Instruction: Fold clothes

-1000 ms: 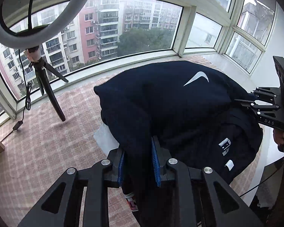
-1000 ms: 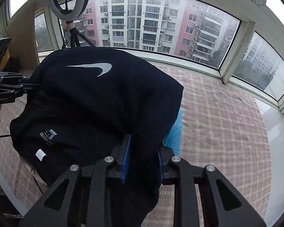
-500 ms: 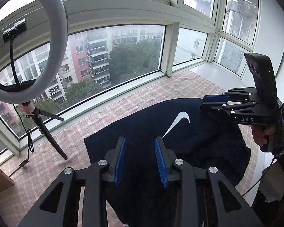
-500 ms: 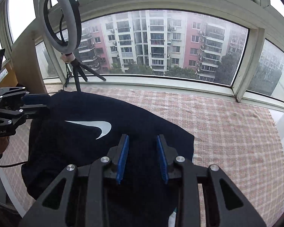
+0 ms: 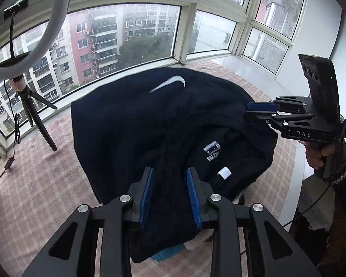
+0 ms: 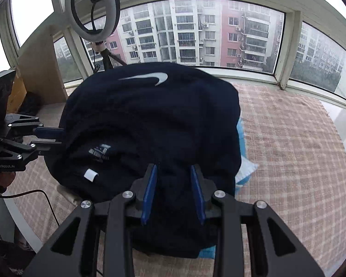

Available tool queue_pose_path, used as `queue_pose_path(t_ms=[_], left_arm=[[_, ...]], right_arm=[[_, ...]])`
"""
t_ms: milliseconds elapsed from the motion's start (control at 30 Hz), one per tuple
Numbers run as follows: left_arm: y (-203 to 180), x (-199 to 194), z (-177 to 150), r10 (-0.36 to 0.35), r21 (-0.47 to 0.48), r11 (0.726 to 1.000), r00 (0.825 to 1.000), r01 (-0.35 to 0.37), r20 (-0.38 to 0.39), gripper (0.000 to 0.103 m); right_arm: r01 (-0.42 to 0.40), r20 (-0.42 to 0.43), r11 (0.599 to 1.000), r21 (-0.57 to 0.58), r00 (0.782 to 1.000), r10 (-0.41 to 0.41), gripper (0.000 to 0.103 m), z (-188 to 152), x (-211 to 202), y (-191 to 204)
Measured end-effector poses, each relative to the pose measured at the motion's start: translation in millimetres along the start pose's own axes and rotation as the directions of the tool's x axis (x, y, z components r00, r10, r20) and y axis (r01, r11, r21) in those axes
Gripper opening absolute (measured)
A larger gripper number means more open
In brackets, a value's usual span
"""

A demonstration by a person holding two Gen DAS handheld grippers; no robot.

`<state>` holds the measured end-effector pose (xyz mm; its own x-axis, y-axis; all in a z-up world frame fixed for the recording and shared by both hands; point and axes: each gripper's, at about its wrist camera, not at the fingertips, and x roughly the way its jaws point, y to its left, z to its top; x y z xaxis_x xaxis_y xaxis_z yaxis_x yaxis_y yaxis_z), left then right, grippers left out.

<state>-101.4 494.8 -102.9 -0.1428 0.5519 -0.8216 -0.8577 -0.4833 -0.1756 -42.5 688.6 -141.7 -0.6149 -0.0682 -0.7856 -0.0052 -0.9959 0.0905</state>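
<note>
A dark navy sweatshirt [image 5: 136,124] with a white swoosh lies folded in a thick pile on the checked cloth; it also shows in the right wrist view [image 6: 150,115]. Its inner neck labels face up near the front. My left gripper [image 5: 170,189] is open, its blue pads spread over the near edge of the sweatshirt with fabric between them. My right gripper [image 6: 173,187] is open too, straddling the near fold. Each gripper shows from the side in the other's view, the right [image 5: 249,113] and the left [image 6: 57,138], both at the garment's edges.
A pink checked cloth [image 6: 288,143] covers the surface. A light blue item [image 6: 244,170] peeks out under the sweatshirt. A ring light on a tripod [image 5: 30,106] stands at the left by the windows. A wooden panel [image 6: 39,69] stands at the far left.
One second ago both grippers were shut on the sweatshirt. They let go, lifted away, and have now come back down low over its near edge with jaws open.
</note>
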Motion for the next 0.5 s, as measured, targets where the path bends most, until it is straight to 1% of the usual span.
queue_pose_path(t_ms=[67,133,200,267,300,333,400,433,467,500], left_arm=[[-6,13,-19,-0.001,-0.002,1.000,1.000,0.001,-0.029,0.027],[-11,11,-29,0.003,0.012,1.000,0.999,-0.002,-0.038,0.027],[-10,-3,-34,-0.008,0.002,1.000,0.999,0.008,-0.037,0.028],[-7,-22,-42,0.016,-0.001,1.000,1.000,-0.016,-0.026,0.031],[-2,-32,-47,0.031,-0.010,0.999,0.999,-0.031,-0.023,0.029],[3,-42,-54,0.045,-0.024,0.999,0.999,-0.046,-0.021,0.029],[19,-66,-70,0.085,-0.083,0.993,0.996,-0.087,-0.018,0.029],[30,-77,-80,0.098,-0.119,0.988,0.995,-0.099,-0.014,0.030],[42,-91,-90,0.118,-0.155,0.981,0.993,-0.118,-0.008,0.030],[53,-104,-101,0.146,-0.191,0.971,0.989,-0.144,-0.001,0.031]], right_arm=[[0.028,-0.029,1.000,0.012,0.999,-0.028,0.030,-23,1,2],[0.038,-0.040,0.999,0.026,0.999,-0.037,0.030,-32,-9,3],[0.072,-0.042,0.997,0.028,0.997,-0.071,0.030,-35,-22,6],[0.112,-0.032,0.993,0.036,0.993,-0.111,0.030,-35,-36,11],[0.119,-0.021,0.991,0.056,0.993,-0.118,0.030,-35,-43,14],[0.114,-0.009,0.990,0.082,0.993,-0.114,0.032,-35,-48,18],[0.083,0.025,0.988,0.133,0.996,-0.087,0.040,-36,-58,28],[0.063,0.043,0.987,0.146,0.997,-0.070,0.047,-36,-61,37],[0.046,0.059,0.987,0.151,0.997,-0.055,0.050,-35,-63,48],[0.030,0.070,0.988,0.149,0.997,-0.041,0.051,-34,-63,59]])
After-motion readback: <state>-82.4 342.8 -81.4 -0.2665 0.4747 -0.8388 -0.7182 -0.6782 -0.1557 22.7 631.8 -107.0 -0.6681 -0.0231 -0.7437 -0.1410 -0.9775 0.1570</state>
